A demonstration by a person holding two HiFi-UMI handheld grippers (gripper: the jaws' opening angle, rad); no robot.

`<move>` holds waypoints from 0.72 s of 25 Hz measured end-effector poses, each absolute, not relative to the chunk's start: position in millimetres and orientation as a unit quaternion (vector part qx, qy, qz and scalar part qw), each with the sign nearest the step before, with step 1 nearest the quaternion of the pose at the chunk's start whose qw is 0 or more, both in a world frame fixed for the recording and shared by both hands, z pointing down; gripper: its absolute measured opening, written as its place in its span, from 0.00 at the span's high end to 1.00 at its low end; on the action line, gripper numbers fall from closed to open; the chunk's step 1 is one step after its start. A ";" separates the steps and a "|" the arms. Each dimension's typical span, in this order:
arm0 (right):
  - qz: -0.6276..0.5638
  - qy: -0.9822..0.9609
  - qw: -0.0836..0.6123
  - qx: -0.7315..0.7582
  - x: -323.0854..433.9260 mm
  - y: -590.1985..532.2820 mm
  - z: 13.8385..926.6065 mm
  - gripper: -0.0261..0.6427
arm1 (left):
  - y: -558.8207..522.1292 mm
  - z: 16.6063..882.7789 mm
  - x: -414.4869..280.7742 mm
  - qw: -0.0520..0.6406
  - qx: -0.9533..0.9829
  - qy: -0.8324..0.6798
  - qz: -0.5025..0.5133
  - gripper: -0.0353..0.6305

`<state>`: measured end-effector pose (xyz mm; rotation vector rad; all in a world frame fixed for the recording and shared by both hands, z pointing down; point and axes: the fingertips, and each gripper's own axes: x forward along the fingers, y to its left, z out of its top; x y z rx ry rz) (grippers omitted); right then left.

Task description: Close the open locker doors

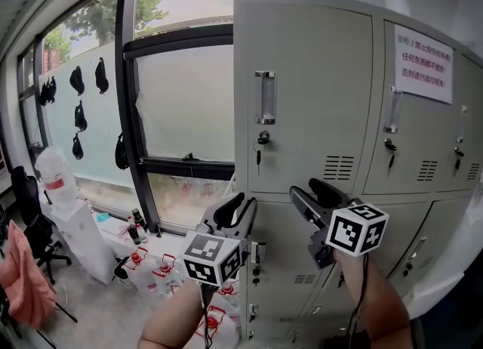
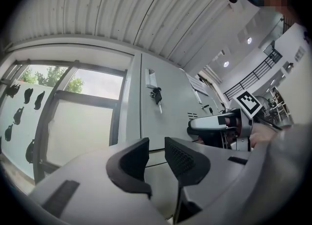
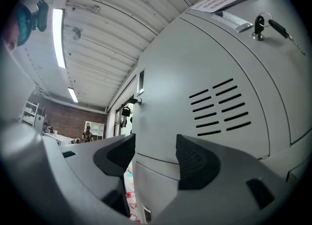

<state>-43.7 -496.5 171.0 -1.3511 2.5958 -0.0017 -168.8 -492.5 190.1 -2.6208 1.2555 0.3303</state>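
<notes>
The left gripper [image 2: 156, 147] has its fingers [image 2: 183, 158] standing a narrow gap apart, with only the grey cabinet front showing through the gap. The right gripper [image 3: 155, 152] has its fingers [image 3: 196, 161] spread wider, also gripping nothing, and a door with vent slots [image 3: 219, 107] fills the space beyond them.

In the head view the two grippers sit side by side at about the same height. The left gripper [image 1: 238, 205] and the right gripper [image 1: 315, 193] both point forward and slightly upward at the lockers [image 1: 302, 60]. Each marker cube faces the camera, the left cube [image 1: 211, 258] and the right cube [image 1: 357, 228]. Both forearms rise from the bottom edge, the left arm [image 1: 172, 317] and the right arm [image 1: 381, 306].

The grippers are level with the seam between the upper and lower rows of doors. Whether the tips touch the metal cannot be told. The upper left door, with its handle [image 1: 265, 97] and a key [image 1: 262, 143] in the lock, looks shut. So does the next door, which carries a paper notice [image 1: 423, 63]. A window [image 1: 185, 106] lies to the left of the lockers.
</notes>
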 end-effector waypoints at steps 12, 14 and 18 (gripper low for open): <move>0.002 0.877 0.114 -0.467 -43.8 -501.7 169.7 0.58 | -493.6 197.3 -172.2 0.099 -0.898 0.413 0.111 0.77; 0.003 0.876 0.115 -0.469 -43.5 -502.0 170.1 0.58 | -493.0 199.4 -171.9 0.100 -0.900 0.411 0.109 0.77; 0.006 0.875 0.118 -0.470 -43.3 -501.4 171.3 0.59 | -489.4 200.8 -172.9 0.097 -0.900 0.411 0.106 0.77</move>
